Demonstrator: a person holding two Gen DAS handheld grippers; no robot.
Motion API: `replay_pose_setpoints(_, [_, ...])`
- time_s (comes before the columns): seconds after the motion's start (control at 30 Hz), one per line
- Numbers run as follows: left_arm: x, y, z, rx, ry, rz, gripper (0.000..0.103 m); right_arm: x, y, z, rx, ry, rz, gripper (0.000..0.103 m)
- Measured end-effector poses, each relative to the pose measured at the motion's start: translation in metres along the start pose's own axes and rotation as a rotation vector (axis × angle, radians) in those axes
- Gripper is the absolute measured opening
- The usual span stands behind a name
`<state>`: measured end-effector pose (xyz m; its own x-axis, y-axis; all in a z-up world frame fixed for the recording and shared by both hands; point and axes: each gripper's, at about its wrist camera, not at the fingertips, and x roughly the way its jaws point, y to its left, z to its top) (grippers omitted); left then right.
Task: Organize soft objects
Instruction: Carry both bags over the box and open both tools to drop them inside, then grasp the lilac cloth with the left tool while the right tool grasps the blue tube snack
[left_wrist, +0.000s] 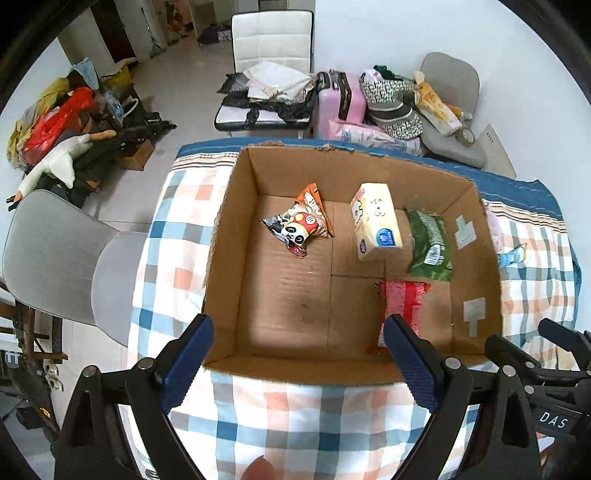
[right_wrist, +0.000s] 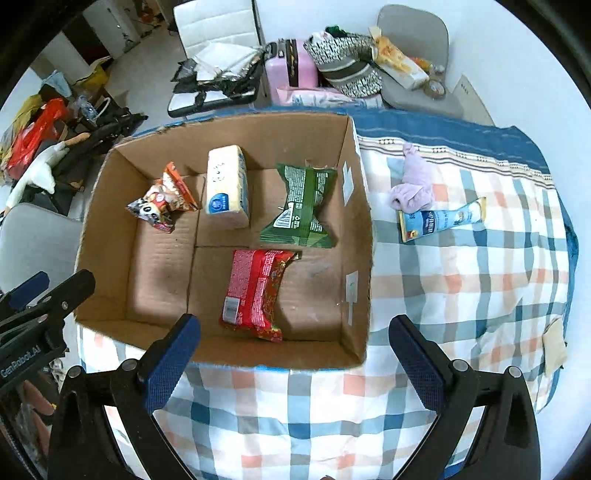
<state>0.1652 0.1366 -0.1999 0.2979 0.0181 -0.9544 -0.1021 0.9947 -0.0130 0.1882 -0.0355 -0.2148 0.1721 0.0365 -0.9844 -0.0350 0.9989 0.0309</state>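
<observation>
Holding nothing: both claws (left_wrist: 297, 363) (right_wrist: 295, 360) agape | corrugated box (right_wrist: 360, 236) | crinkly packets (right_wrist: 255, 291)

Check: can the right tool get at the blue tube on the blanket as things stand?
Probably yes. The blue tube lies in the open on the checked blanket, outside the cardboard box, with nothing over it. The lilac cloth touches its near end only. The right tool is open and empty.

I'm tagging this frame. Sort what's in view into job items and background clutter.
Job:
cardboard box
panda snack bag
tissue pack
green packet
red packet
lilac cloth
blue tube

Clutter:
pink suitcase
goose plush
white chair
</observation>
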Motion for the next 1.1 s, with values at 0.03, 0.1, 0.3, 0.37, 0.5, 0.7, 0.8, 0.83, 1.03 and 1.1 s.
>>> replay_pose_setpoints(0.03, [-0.005,-0.001,-0.002,-0.004,-0.007,0.000,0.094,-0.003,0.000,-0.003,-0.001,-0.001,0.009,0.103])
replay_pose_setpoints(0.1, [-0.013,-0.005,-0.006,-0.006,-0.018,0.001,0.094,-0.012,-0.002,-0.009,-0.005,-0.009,0.030,0.103])
replay_pose_setpoints(0.3, [-0.036,-0.038,-0.001,0.008,-0.047,-0.037,0.094,-0.038,-0.026,-0.019,0.051,-0.037,0.125,0.103])
replay_pose_setpoints(0.37, [-0.042,-0.061,0.009,0.042,-0.062,-0.043,0.094,-0.049,-0.051,-0.019,0.113,-0.058,0.164,0.103])
replay_pose_setpoints(0.5, [-0.044,-0.122,0.037,0.112,-0.076,-0.069,0.094,-0.055,-0.110,-0.013,0.253,-0.099,0.201,0.103])
replay_pose_setpoints(0.7, [-0.001,-0.224,0.095,0.204,0.021,-0.129,0.094,-0.006,-0.226,0.005,0.504,-0.049,0.234,0.103])
replay_pose_setpoints(0.8, [0.048,-0.273,0.123,0.250,0.107,-0.122,0.094,0.036,-0.277,0.015,0.631,-0.004,0.294,0.098])
replay_pose_setpoints(0.83, [0.062,-0.285,0.127,0.259,0.141,-0.132,0.094,0.051,-0.289,0.018,0.659,0.013,0.306,0.094])
replay_pose_setpoints(1.03, [0.162,-0.339,0.150,0.266,0.342,-0.132,0.094,0.126,-0.331,0.043,0.753,0.111,0.335,0.081])
replay_pose_setpoints(1.1, [0.190,-0.349,0.152,0.269,0.397,-0.126,0.094,0.145,-0.335,0.049,0.767,0.134,0.355,0.076])
